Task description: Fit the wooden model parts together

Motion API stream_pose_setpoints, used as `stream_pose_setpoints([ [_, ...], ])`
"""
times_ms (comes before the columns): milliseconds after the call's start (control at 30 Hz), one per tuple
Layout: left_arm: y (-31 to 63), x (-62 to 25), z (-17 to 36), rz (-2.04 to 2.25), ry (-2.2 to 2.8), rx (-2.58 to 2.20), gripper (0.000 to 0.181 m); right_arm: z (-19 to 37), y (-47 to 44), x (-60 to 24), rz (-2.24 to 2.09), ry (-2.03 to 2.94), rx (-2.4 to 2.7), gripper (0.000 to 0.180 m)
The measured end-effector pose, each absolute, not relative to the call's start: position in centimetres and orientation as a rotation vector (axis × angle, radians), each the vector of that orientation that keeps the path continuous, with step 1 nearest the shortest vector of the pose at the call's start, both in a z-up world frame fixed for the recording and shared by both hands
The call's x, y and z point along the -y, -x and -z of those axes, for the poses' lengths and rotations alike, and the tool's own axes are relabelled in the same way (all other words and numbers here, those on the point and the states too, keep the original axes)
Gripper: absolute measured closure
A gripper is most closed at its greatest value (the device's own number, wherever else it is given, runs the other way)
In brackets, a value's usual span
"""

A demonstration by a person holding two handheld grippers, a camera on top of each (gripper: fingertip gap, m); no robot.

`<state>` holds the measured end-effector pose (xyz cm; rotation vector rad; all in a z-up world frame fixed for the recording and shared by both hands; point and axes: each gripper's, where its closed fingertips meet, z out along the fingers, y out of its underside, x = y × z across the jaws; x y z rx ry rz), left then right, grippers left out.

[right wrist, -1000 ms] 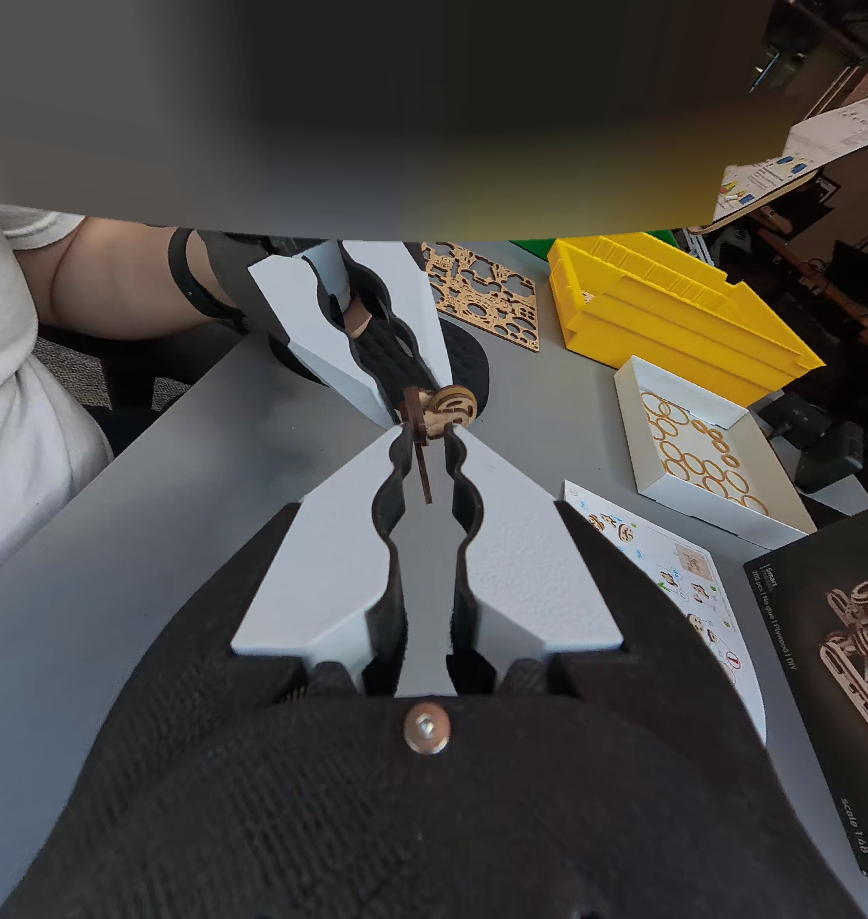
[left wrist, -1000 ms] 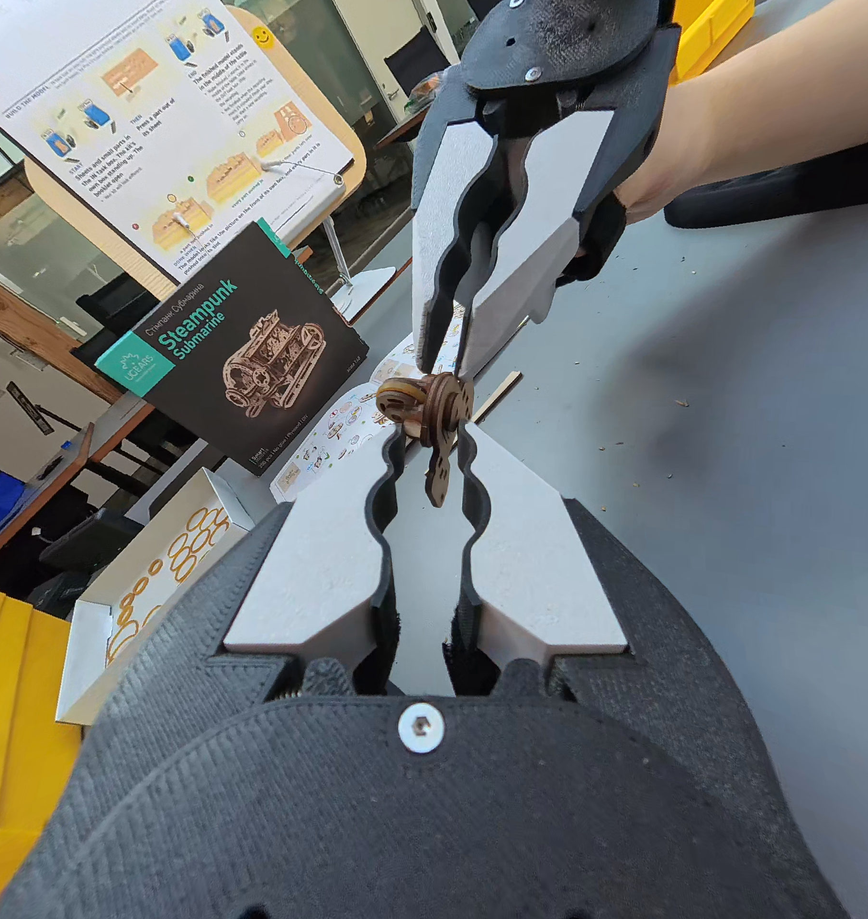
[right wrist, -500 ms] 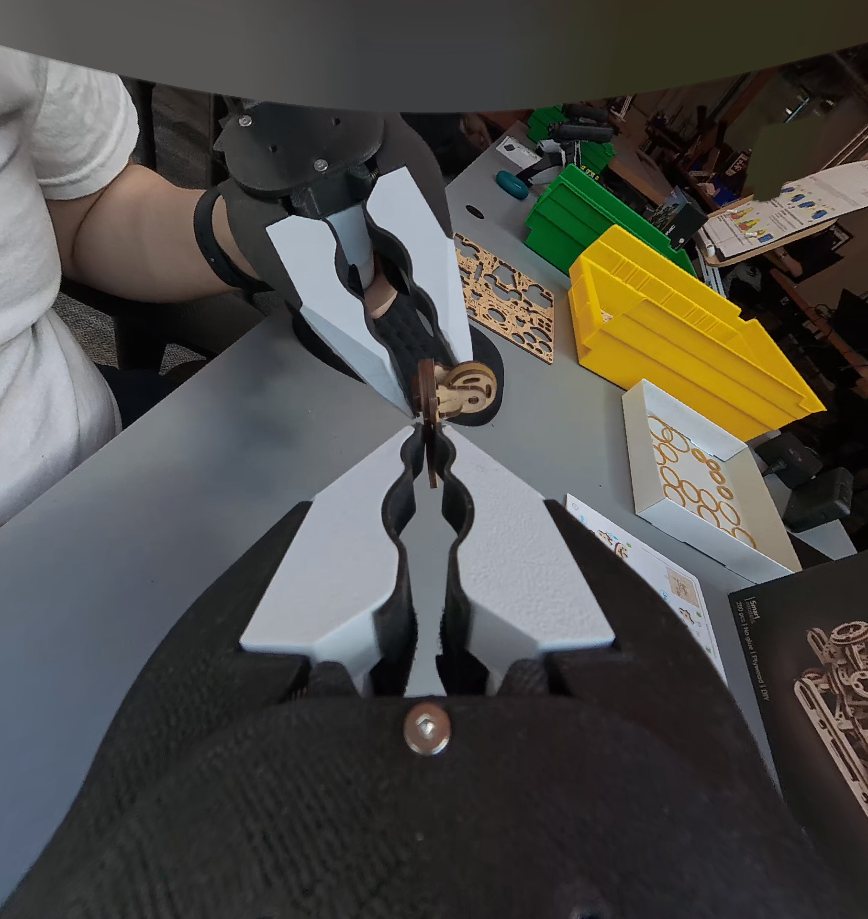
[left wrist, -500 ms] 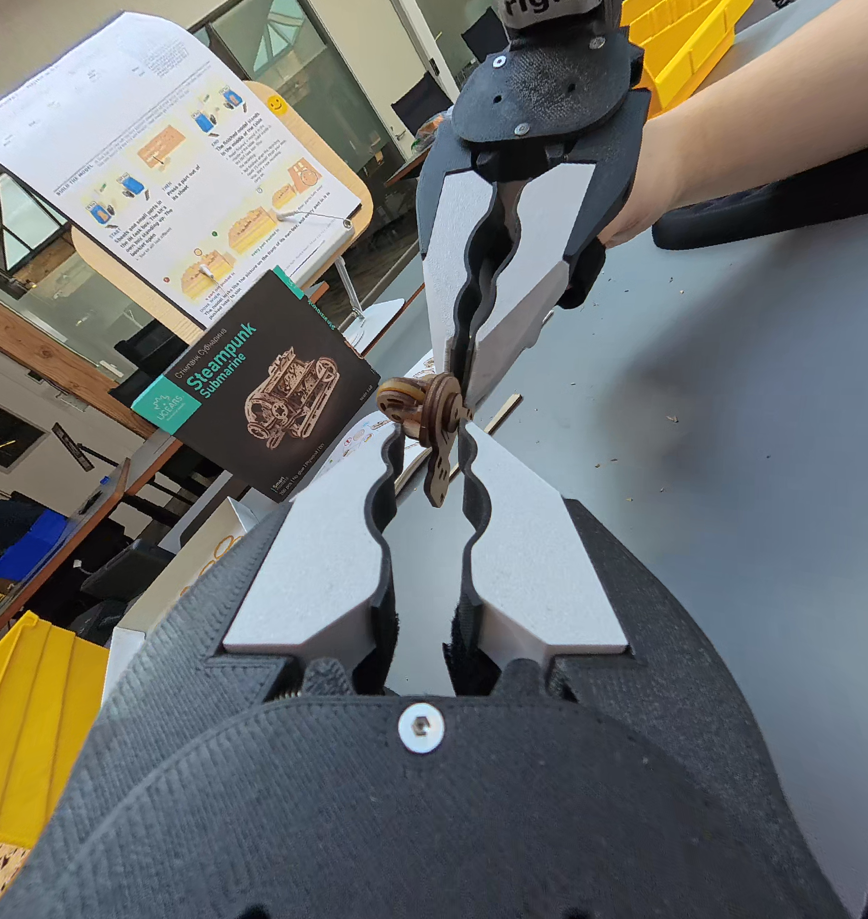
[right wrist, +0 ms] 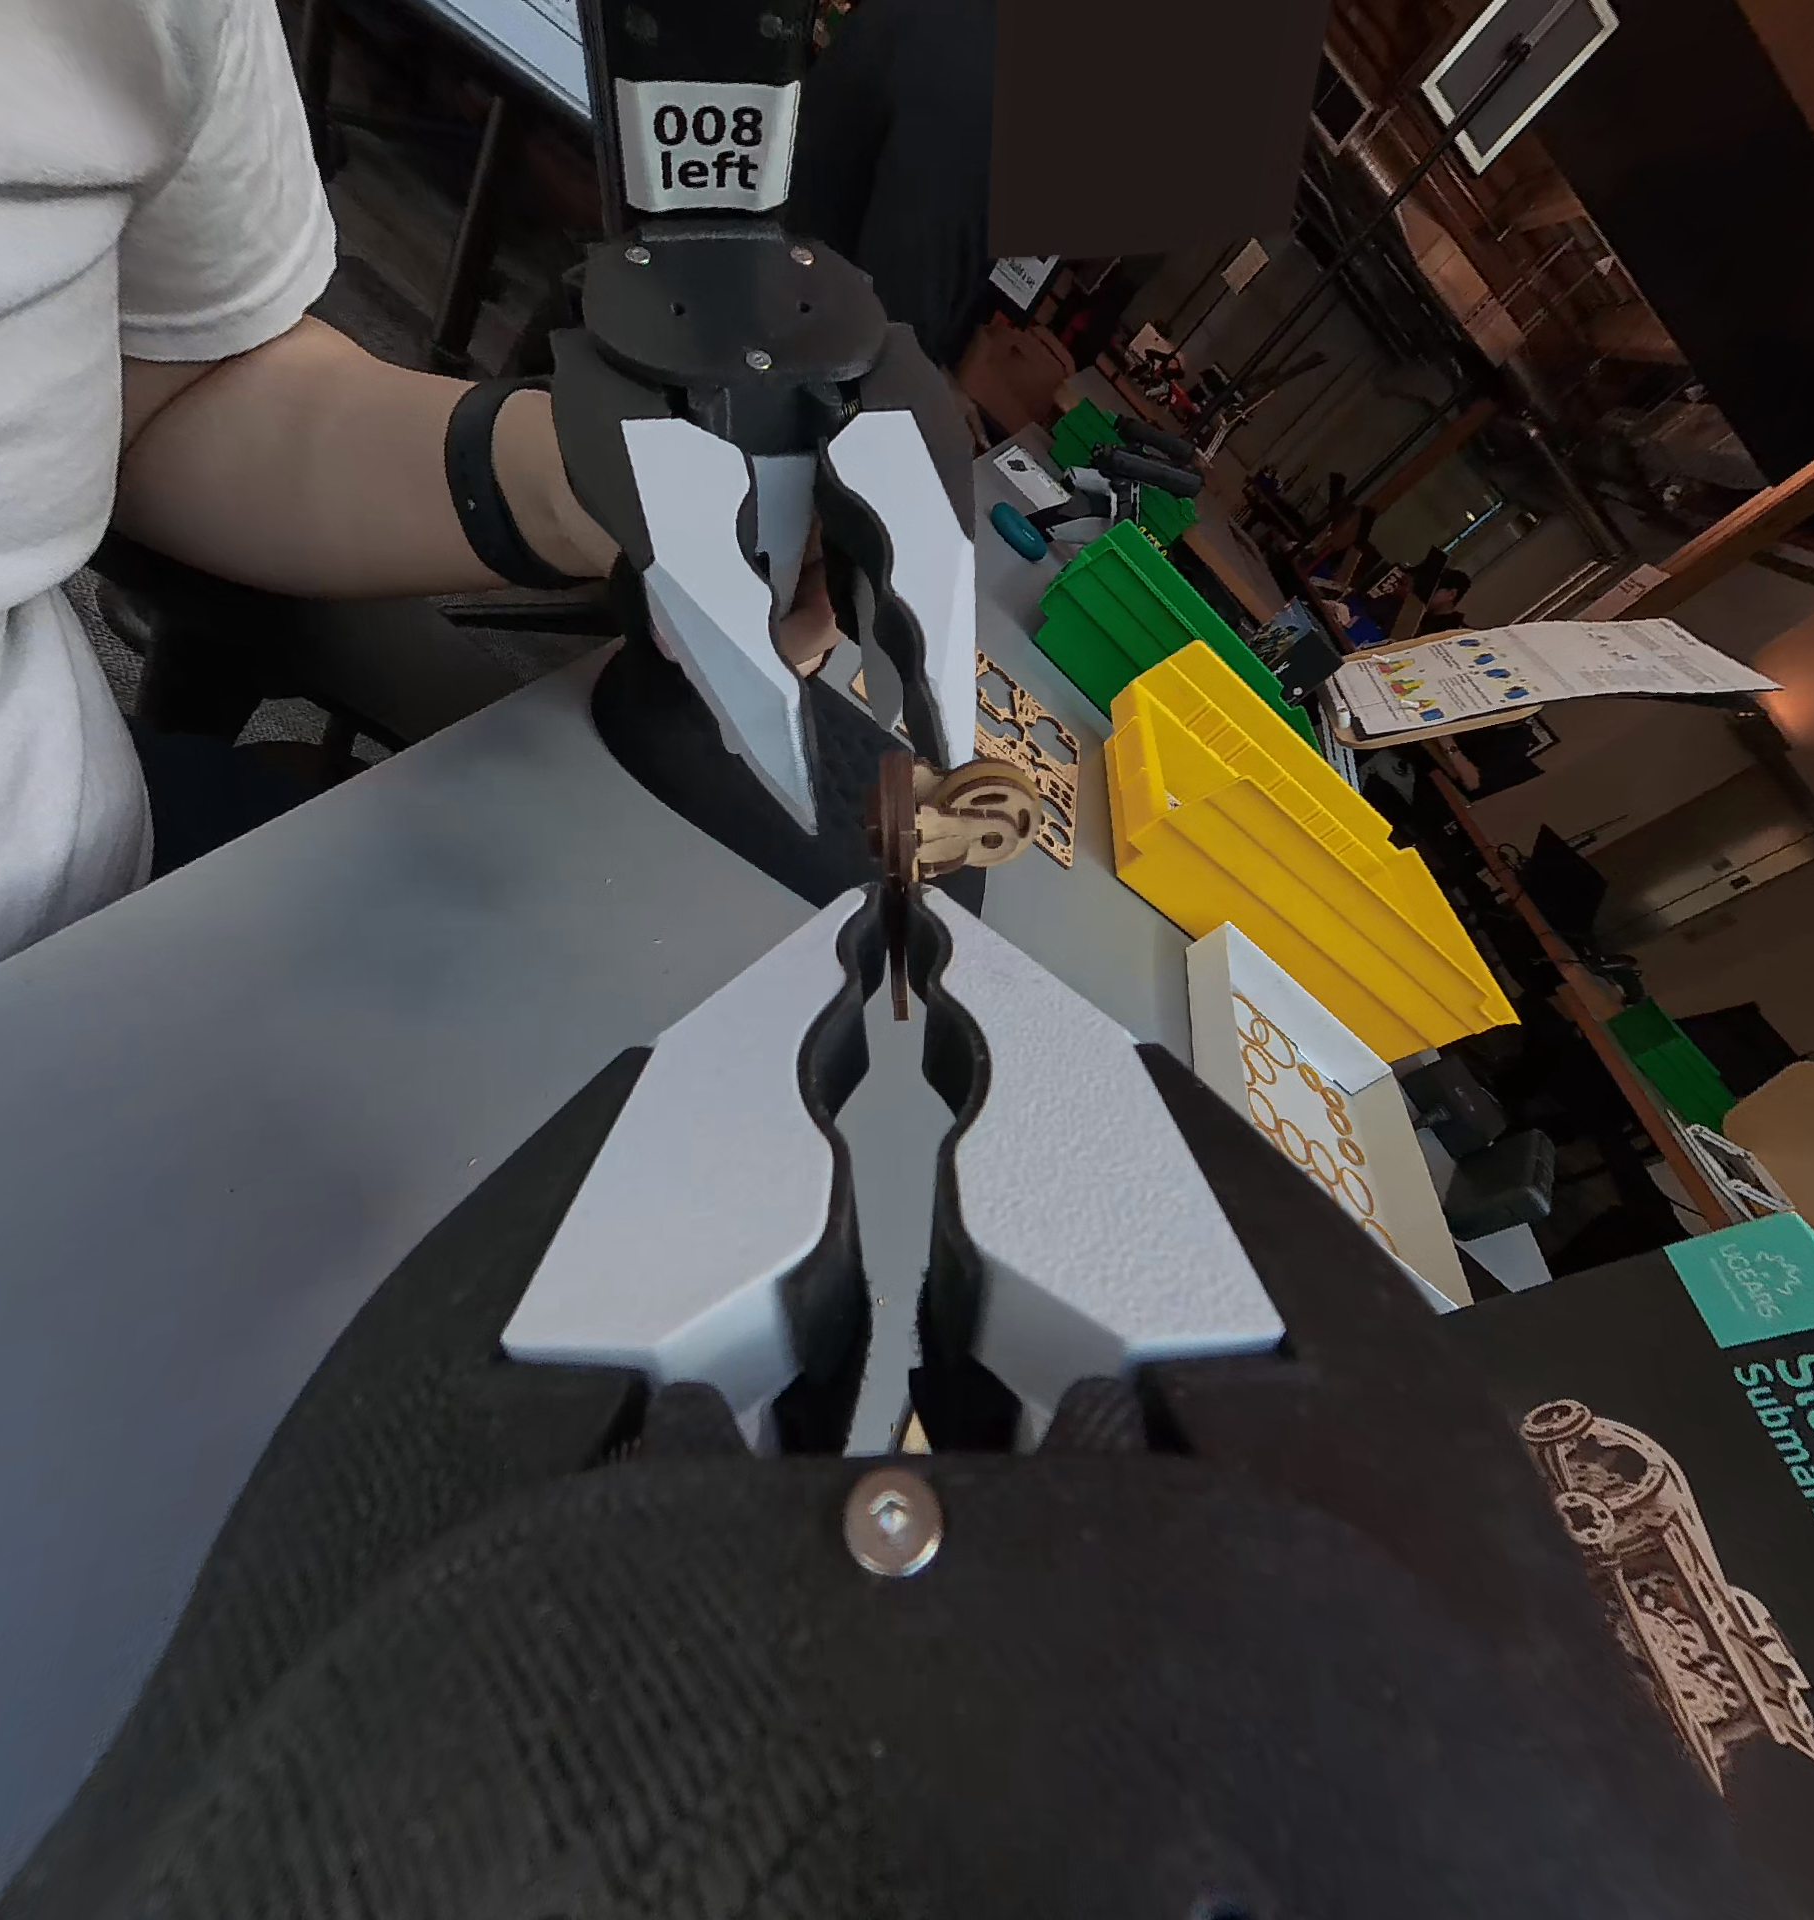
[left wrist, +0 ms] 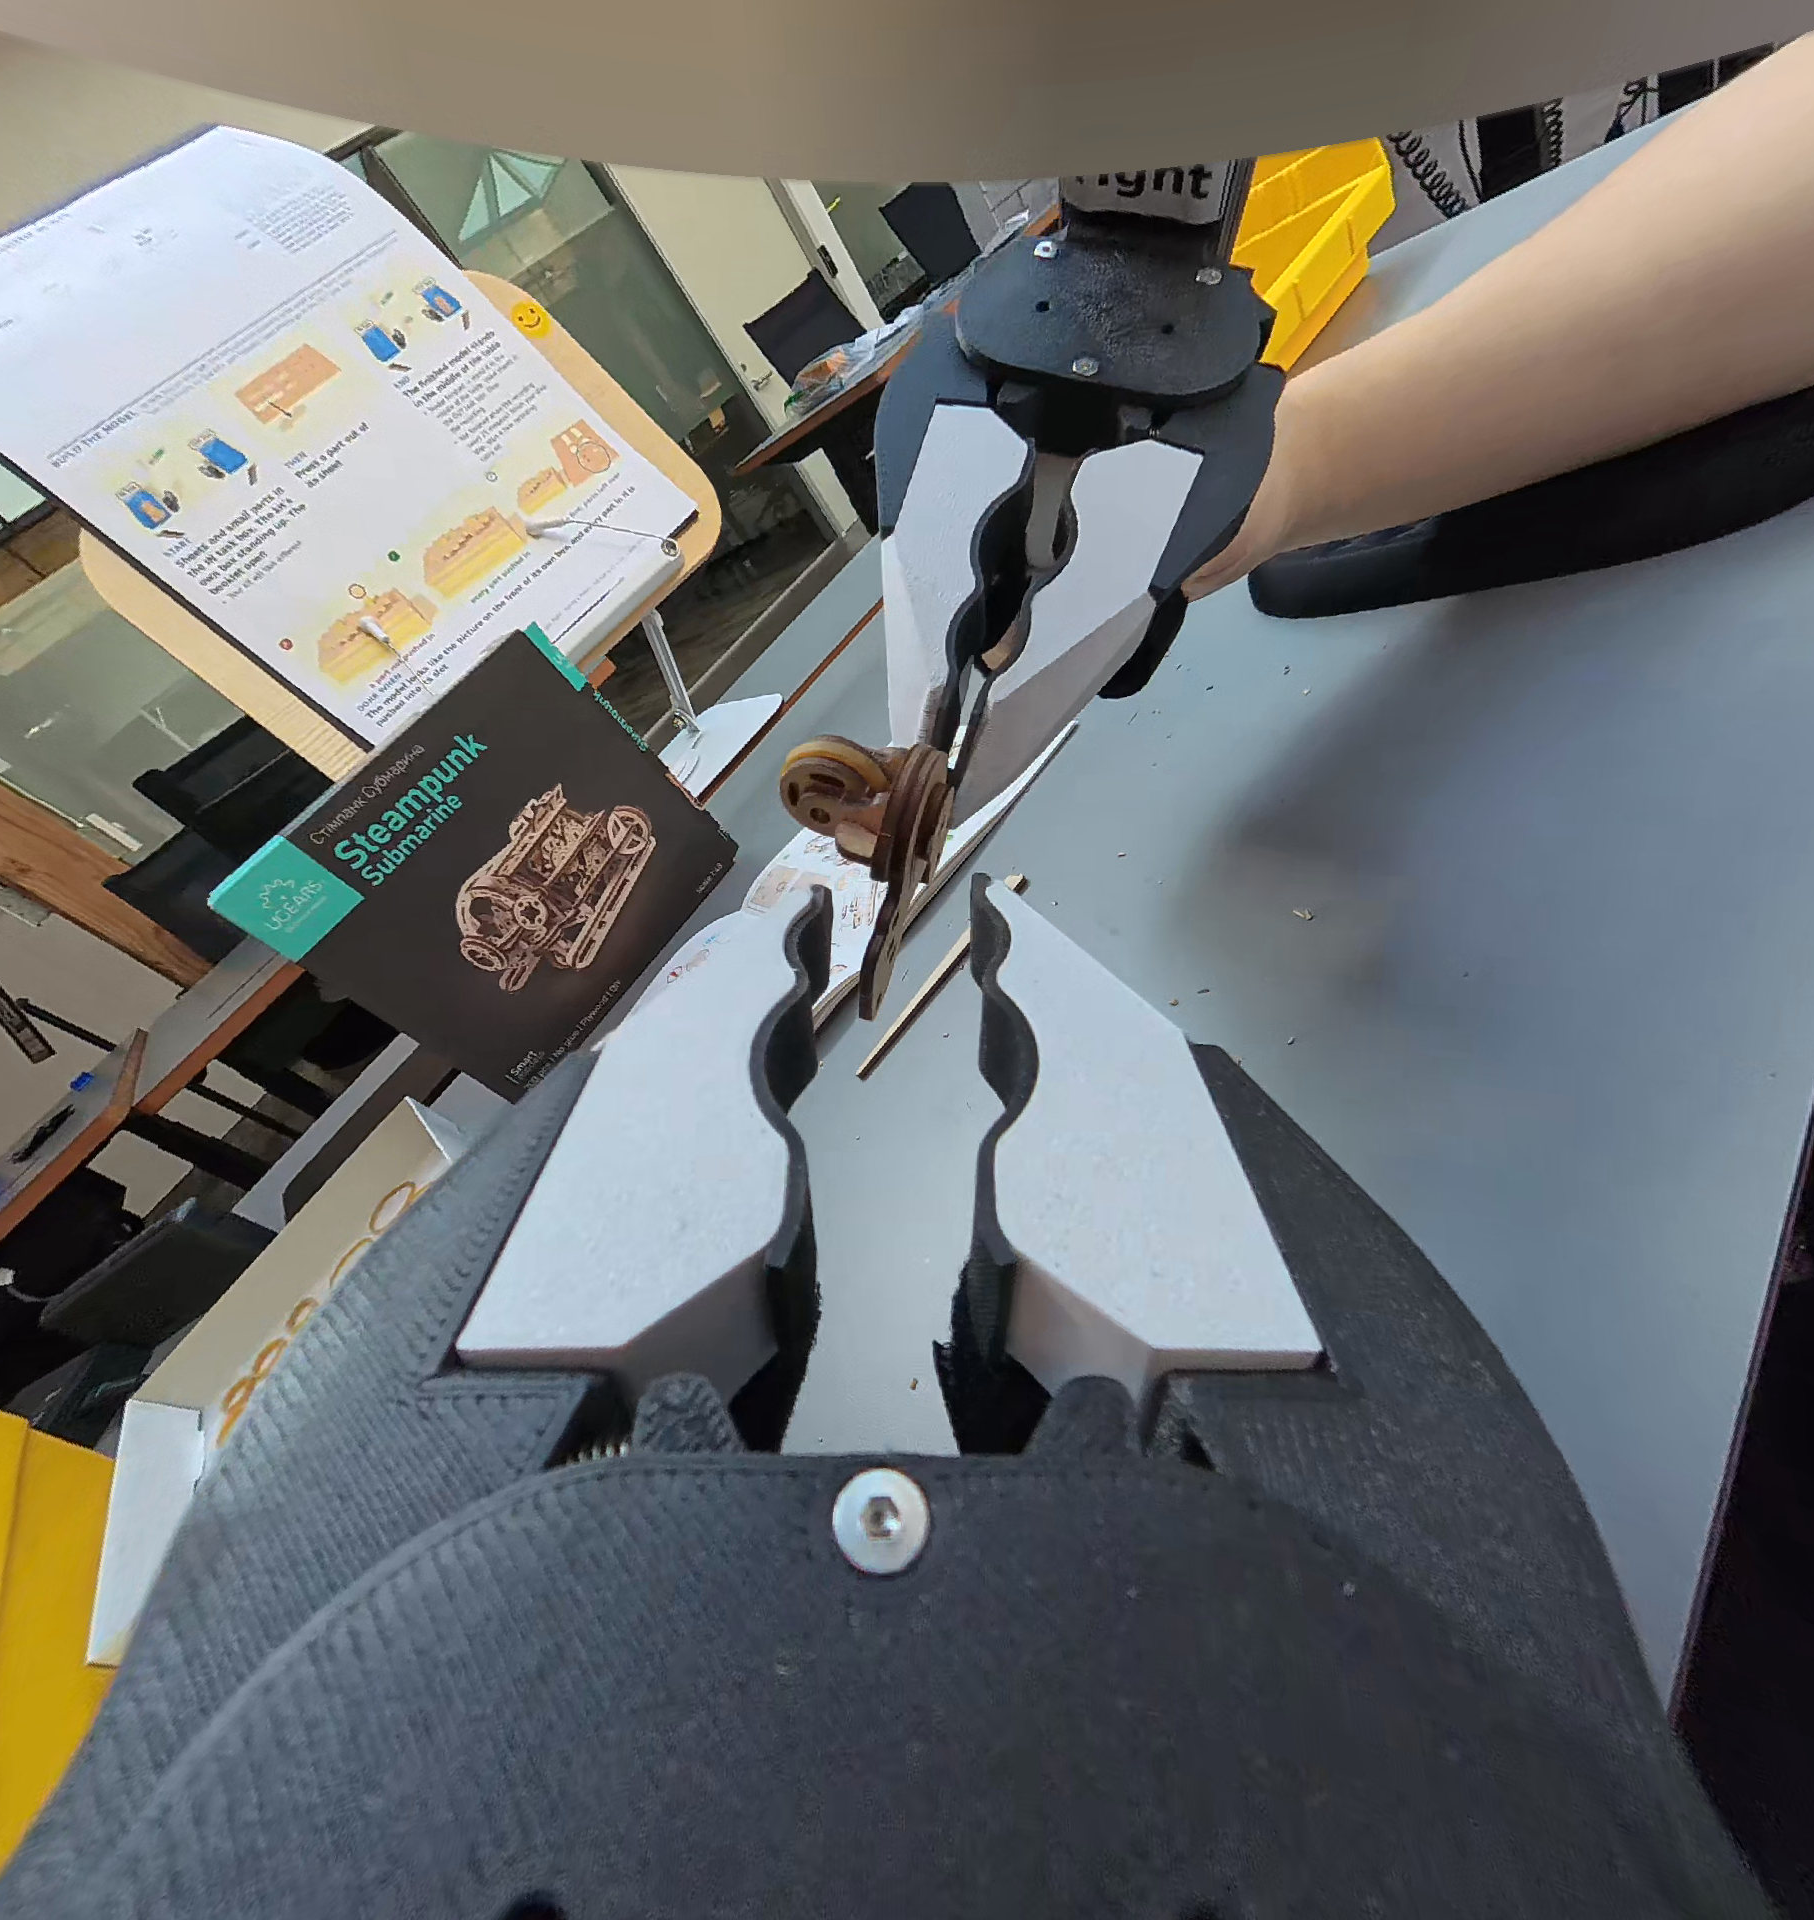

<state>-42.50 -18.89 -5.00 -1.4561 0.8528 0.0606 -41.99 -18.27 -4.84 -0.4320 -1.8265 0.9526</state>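
A small wooden assembly point(left wrist: 867, 805) of a dark disc with a hanging tab and a lighter round piece is held up above the grey table point(left wrist: 1505, 935). My right gripper point(right wrist: 898, 914) is shut on the dark tab of the assembly point(right wrist: 950, 821). In the left wrist view the right gripper point(left wrist: 950, 743) comes from the far side. My left gripper point(left wrist: 898, 899) is open. Its jaws stand on either side of the tab without touching it. In the right wrist view the left gripper point(right wrist: 872, 790) is seen open behind the assembly.
A black kit box point(left wrist: 467, 883), an instruction sheet on a stand point(left wrist: 311, 416) and a booklet point(left wrist: 768, 904) lie to the left. A thin wooden stick point(left wrist: 934, 987) lies on the table. Yellow bins point(right wrist: 1277, 810), green bins point(right wrist: 1121, 603), a white tray of rings point(right wrist: 1298, 1091) and a cut wooden sheet point(right wrist: 1028, 727) show in the right wrist view. Only a small space, under 4 cm, lies between the two pairs of fingers.
My right gripper has closed on the assembly's dark tab. My left gripper has opened and let go of the assembly. Both grippers have risen a little.
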Motion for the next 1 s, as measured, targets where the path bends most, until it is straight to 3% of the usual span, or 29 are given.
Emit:
stream_pose_setpoints([
  [433,42.2,19.4,5.4,-0.025,1.448,-0.904,0.17,4.9,41.4,19.4,-1.115,0.449,1.865,0.178],
  [833,41.6,20.2,4.2,0.099,1.362,-0.88,0.171,4.6,41.1,19.6,-1.46,0.632,1.879,0.178],
  [1000,41.4,20.4,3.8,0.055,1.304,-0.9,0.163,4.6,40.9,20.0,-1.436,0.586,1.89,0.178],
])
